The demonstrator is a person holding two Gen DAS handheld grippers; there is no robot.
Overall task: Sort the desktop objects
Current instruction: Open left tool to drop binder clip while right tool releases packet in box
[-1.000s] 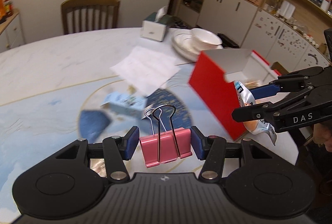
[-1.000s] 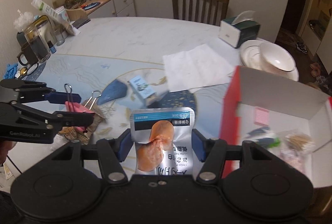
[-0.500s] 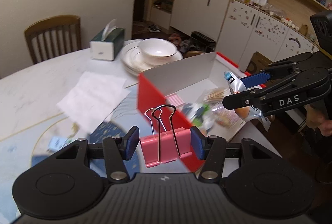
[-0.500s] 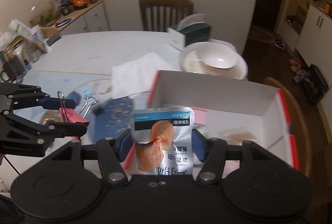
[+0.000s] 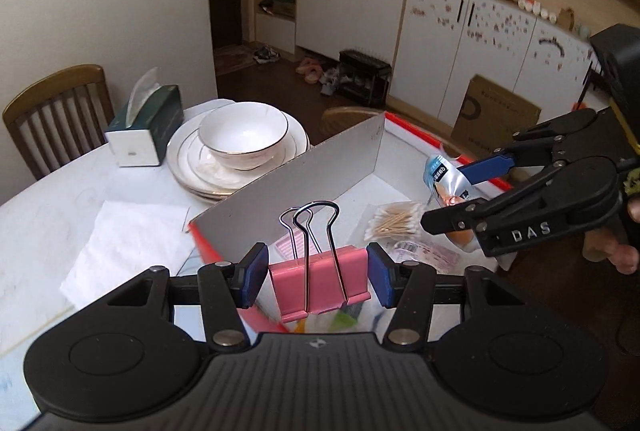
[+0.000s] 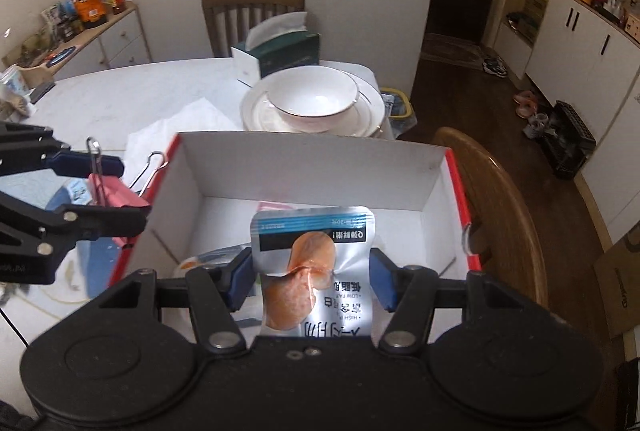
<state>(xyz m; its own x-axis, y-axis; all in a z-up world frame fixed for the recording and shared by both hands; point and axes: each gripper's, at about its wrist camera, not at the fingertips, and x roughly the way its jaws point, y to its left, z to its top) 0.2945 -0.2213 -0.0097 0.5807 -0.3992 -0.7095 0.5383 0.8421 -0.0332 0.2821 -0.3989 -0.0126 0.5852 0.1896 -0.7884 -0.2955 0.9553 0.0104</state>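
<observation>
You are mid-sort: your left gripper (image 5: 318,281) pinches the pink binder clip (image 5: 319,283) over the near left corner of the red box (image 6: 460,187). Your right gripper (image 6: 312,281) clamps the silver snack pouch (image 6: 316,267) above the box's near edge. Cotton swabs (image 5: 396,219) and other packets already lie inside. Both held items still need dropping. Beyond the far wall, loose paper (image 5: 124,247) remains on the table (image 5: 60,187).

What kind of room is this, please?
Most likely the dining area of a home. A bowl on stacked plates and a tissue box stand on a table with a wooden chair, near white cabinets.
</observation>
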